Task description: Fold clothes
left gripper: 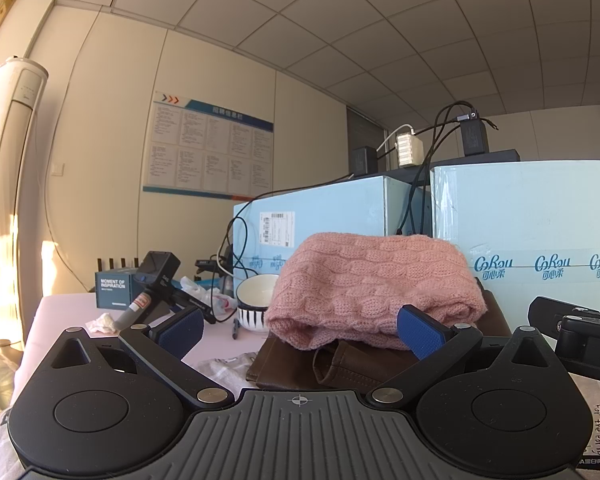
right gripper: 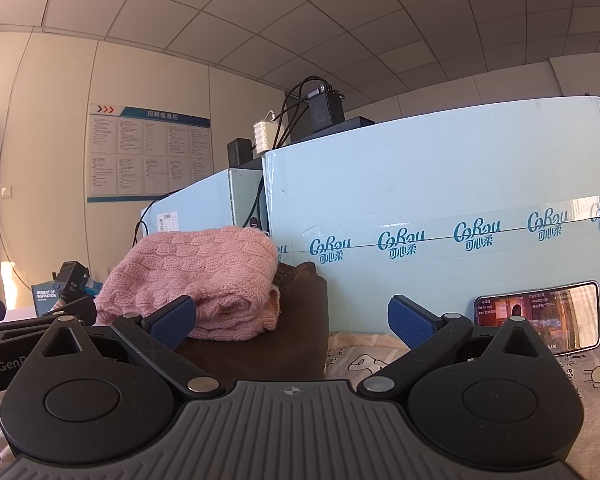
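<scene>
Grippers are both spread wide with nothing between the pads: left gripper (left gripper: 300,330), right gripper (right gripper: 292,318). The folded pink knit sweater (left gripper: 374,288) sits on top of a folded dark brown garment (right gripper: 260,344), right in front of the pale blue cartons (right gripper: 440,208). A phone (right gripper: 540,316) leans against the big carton, screen on. Off to the left there's a striped bowl (left gripper: 254,300) on the table.

Office: grid ceiling (left gripper: 340,20), wall notice board (left gripper: 208,148), stacked cartons (right gripper: 440,220)
</scene>
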The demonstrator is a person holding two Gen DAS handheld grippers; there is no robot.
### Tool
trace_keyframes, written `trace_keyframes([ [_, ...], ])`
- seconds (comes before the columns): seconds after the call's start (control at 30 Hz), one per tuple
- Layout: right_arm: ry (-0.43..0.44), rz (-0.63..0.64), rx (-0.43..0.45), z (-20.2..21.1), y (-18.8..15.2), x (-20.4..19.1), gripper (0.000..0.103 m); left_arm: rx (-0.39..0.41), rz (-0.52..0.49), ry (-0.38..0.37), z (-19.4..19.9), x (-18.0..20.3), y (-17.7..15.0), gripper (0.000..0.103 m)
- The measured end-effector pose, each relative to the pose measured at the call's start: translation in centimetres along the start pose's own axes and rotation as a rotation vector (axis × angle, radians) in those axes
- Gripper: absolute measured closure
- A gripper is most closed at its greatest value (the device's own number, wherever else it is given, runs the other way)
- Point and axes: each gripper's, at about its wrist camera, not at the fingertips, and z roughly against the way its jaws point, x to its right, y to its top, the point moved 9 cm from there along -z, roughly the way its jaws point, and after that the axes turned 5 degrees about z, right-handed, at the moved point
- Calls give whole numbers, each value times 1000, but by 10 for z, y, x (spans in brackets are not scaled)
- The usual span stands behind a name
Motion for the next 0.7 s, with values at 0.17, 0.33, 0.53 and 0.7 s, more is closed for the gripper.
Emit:
trace_keyframes([
  [0.17,0,0,0,0,0,0,0,0,1,0,0,0,0,0],
  [0.33,0,0,0,0,0,0,0,1,1,10,1,-1,1,0],
  [0.53,0,0,0,0,0,0,0,3,1,11,0,-1,1,0],
  [0.7,0,0,0,0,0,0,0,3,1,13,0,-1,1,0],
])
